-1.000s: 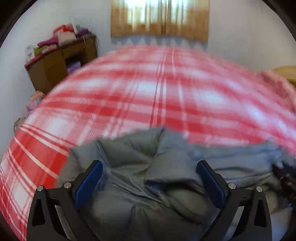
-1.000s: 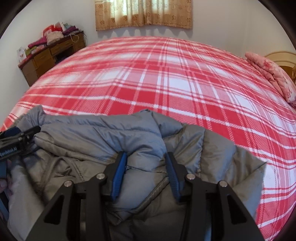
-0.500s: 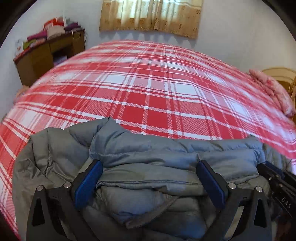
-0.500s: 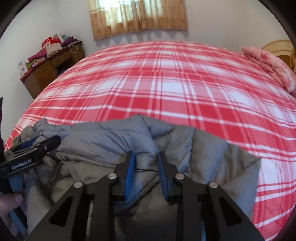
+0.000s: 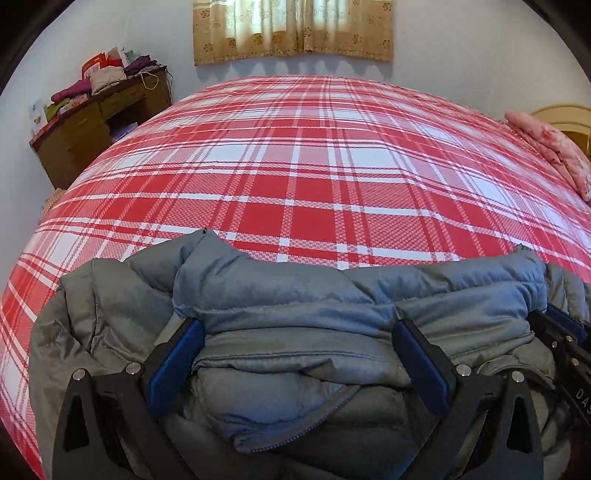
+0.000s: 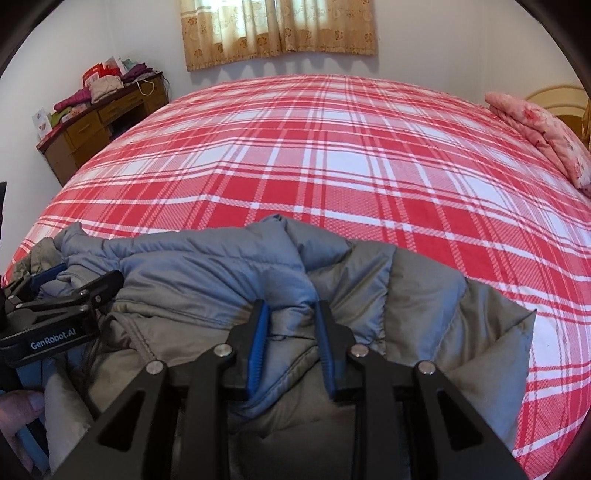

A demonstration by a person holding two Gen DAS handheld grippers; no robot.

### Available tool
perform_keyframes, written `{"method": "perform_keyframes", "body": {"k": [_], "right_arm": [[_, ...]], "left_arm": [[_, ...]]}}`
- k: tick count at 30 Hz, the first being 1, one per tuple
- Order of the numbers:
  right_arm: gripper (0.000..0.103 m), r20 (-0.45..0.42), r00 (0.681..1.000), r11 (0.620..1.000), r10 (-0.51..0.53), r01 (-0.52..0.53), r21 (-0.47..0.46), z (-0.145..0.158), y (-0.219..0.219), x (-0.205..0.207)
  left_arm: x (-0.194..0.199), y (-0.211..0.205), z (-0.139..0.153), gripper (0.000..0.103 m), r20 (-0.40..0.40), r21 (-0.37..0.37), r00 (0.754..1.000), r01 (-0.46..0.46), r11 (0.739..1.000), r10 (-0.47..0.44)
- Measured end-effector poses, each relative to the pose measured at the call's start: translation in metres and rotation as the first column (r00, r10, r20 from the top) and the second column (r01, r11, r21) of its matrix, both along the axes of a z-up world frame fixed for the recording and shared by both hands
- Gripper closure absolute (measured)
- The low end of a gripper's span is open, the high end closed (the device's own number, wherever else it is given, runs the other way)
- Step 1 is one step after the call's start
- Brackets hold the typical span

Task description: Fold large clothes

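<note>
Comparing with a second ago: left view was blurred and the jacket sat bunched low; it is now sharp, with the jacket's folded blue-grey edge stretched across between the fingers.
Right jaws, change: they have just been closing, and now stand narrower with a fold of the jacket between them.
Jacket: grey-blue puffer jacket (image 5: pixel 295 325) lies crumpled on the near edge of the bed (image 5: pixel 317 177), on the red-and-white plaid cover.
Left gripper (image 5: pixel 295 332): jaws spread wide, released; blue pads sit on either side of a thick roll of jacket, not pinching it.
Right gripper (image 6: pixel 291 314): jaws clenched on a ridge of jacket fabric, pads pressing both sides of it.
Grippers, relation: the left one shows at the left edge of the right view, over the jacket's far end; a person's thumb (image 6: pixel 22 402) is visible beneath it.
Surroundings: wooden desk (image 5: pixel 92 122) with piled clothes by the wall; pink pillow (image 5: pixel 550 147) at the bed's right; curtain (image 5: pixel 291 29) behind.
</note>
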State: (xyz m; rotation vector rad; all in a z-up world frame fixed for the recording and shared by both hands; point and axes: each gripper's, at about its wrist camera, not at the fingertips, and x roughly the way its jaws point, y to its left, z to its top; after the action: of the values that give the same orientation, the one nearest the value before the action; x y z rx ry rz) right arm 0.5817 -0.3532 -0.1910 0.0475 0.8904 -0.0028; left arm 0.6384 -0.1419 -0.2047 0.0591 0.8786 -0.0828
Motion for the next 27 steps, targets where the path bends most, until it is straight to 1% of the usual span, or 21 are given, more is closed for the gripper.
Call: {"method": "perform_keyframes", "body": {"k": [19,21,22,23,24,25,26,27], "right_arm": [[0.074,-0.012,1.0,1.0,0.004,-0.004,-0.026,-0.002,0.004,0.003],[0.073,-0.021,1.0,1.0,0.013,-0.013,0.002,0.002,-0.002,0.003],[0.058,-0.027,1.0,1.0,-0.005,0.005,0.021,0.008,-0.01,-0.001],[0.05,-0.023,0.999,0.999,-0.028,0.029,0.042,0.016,-0.02,-0.011],[0.043,-0.019,0.999,0.997,-0.035,0.036,0.066,0.026,-0.028,-0.024],[0.042,-0.018,0.999,0.997,-0.03,0.032,0.073,0.033,-0.034,-0.035],[0.042,-0.01,1.0,0.997,-0.016,0.017,0.07,0.046,-0.044,-0.054],[0.039,-0.003,1.0,0.998,-0.007,0.008,0.066,0.054,-0.051,-0.067]], "left_arm": [[0.0,-0.003,0.0,0.001,0.001,0.022,1.0,-0.001,1.0,0.001],[0.003,-0.003,0.004,0.001,-0.02,0.021,1.0,0.014,1.0,-0.013],[0.001,0.0,0.009,0.001,-0.034,0.012,0.999,0.023,1.0,-0.023],[-0.007,0.008,0.023,0.001,-0.036,-0.017,0.999,0.018,1.0,-0.018],[-0.016,0.014,0.036,0.001,-0.016,-0.054,1.0,0.022,0.998,-0.022],[-0.031,0.024,0.057,0.001,0.026,-0.089,0.999,0.036,0.995,-0.034],[-0.044,0.03,0.071,0.001,0.063,-0.094,0.997,0.048,0.994,-0.042],[-0.067,0.039,0.091,0.001,0.114,-0.085,0.992,0.073,0.994,-0.063]]}}
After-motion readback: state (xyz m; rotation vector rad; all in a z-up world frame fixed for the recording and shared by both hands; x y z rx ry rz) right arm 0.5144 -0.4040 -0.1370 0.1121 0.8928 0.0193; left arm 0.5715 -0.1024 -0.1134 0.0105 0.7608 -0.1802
